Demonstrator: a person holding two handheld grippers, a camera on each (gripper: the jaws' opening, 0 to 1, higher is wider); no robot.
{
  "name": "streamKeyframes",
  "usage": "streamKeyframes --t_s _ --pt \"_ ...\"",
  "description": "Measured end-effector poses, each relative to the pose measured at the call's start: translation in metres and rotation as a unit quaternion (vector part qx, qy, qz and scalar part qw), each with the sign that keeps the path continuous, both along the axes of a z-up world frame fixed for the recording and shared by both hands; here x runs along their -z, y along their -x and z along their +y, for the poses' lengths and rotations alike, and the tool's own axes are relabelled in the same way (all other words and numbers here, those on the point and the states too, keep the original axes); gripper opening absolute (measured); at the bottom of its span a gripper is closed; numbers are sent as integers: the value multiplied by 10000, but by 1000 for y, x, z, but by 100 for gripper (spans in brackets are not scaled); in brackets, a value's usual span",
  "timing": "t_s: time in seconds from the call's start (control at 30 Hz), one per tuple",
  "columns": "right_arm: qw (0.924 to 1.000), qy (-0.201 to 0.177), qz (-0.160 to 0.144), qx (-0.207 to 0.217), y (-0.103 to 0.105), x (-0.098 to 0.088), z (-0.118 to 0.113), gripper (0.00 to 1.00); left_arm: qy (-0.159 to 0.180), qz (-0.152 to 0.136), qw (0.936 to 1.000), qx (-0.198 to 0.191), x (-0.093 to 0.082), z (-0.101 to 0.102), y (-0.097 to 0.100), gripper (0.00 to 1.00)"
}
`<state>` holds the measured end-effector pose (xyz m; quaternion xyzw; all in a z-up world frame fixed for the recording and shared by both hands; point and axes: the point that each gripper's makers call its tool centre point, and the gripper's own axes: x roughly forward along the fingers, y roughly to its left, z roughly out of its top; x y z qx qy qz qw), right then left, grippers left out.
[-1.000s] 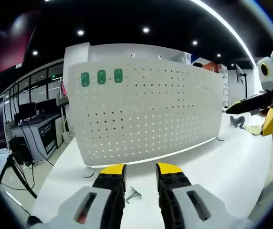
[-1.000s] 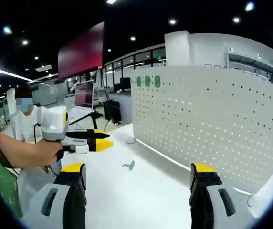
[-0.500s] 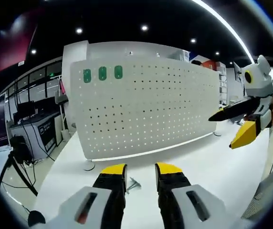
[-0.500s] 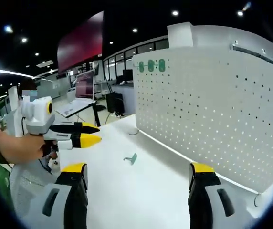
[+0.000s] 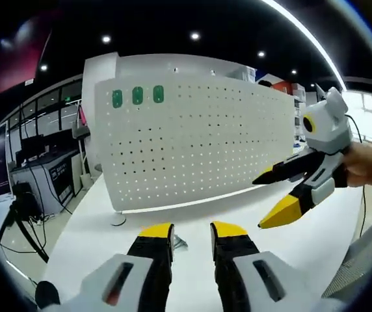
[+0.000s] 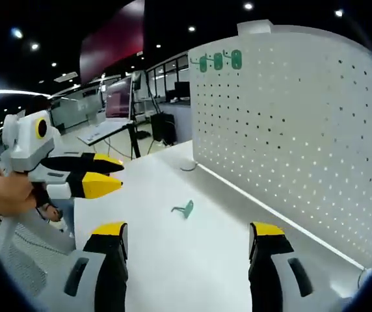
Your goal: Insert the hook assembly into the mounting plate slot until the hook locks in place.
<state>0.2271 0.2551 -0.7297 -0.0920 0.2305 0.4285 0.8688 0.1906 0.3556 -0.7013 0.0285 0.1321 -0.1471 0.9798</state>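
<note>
Trouble is most likely lying in the pickup, judging from how things are standing: the small green hook assembly [image 6: 185,209] is lying loose on the white counter [image 6: 173,260], and such a light, thin piece could be skidding away or flipping if one tip is nudging it before the other is closing on it. In the left gripper view a little of the same hook [image 5: 179,243] is peeking out just beyond the tips of the left hand-held gripper [image 5: 192,229], partly hidden behind one of them, so a blind approach could be pushing it out of reach. A second risk is misalignment at the white perforated mounting plate [image 5: 199,140], which is standing upright along the back of the counter: its many small holes are looking alike, and a tilted hook could be jamming in a slot instead of locking. The two tools could also be colliding, since each is showing close by in the other's camera. The left hand-held gripper is sitting with only a narrow gap between its yellow-tipped jaws, gripping nothing and hovering over the counter; whether it is touching the hook cannot be told. The right hand-held gripper [image 6: 189,229] is spread wide apart, empty, with the hook lying ahead of it and between the lines of its jaws, clear of both. Three green hooks [image 5: 137,96] are already sitting near the plate's upper corner.
</note>
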Motion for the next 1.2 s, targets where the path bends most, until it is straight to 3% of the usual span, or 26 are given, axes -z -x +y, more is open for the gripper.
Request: streamKeyframes --t_s 0.43,0.93,1.2 --pt "9997 25 130 -193 -8 25 29 55 86 57 9999 58 4 -1 -2 23" --pt "9991 106 380 -184 -19 58 45 40 100 96 9998 127 7 -5 -2 23" --pt "9985 116 427 -334 -22 70 65 32 116 148 9997 140 9 -5 -2 23"
